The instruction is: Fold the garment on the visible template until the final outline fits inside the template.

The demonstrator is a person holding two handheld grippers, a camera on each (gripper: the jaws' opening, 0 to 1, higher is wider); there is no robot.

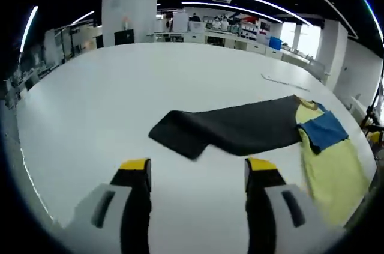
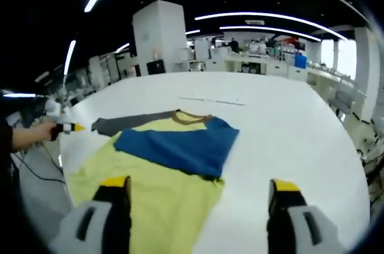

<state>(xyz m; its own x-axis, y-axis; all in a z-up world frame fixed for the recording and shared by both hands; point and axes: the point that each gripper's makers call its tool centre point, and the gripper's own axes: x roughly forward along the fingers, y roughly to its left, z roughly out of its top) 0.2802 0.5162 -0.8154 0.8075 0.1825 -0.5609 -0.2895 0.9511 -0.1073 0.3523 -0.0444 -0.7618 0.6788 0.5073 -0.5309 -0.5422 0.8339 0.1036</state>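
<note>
A yellow garment with a brown collar lies flat on the white table, and a blue part is folded across its upper half. A dark grey template sheet stretches out from under the garment; its end shows beyond the collar. My left gripper is open and hovers over bare table just short of the template. My right gripper is open above the garment's lower right edge. The left gripper, held by a hand, shows at the far left.
A thin dark line lies on the table beyond the garment. A white pillar and workbenches stand past the far edge. The table's left edge runs close to the garment.
</note>
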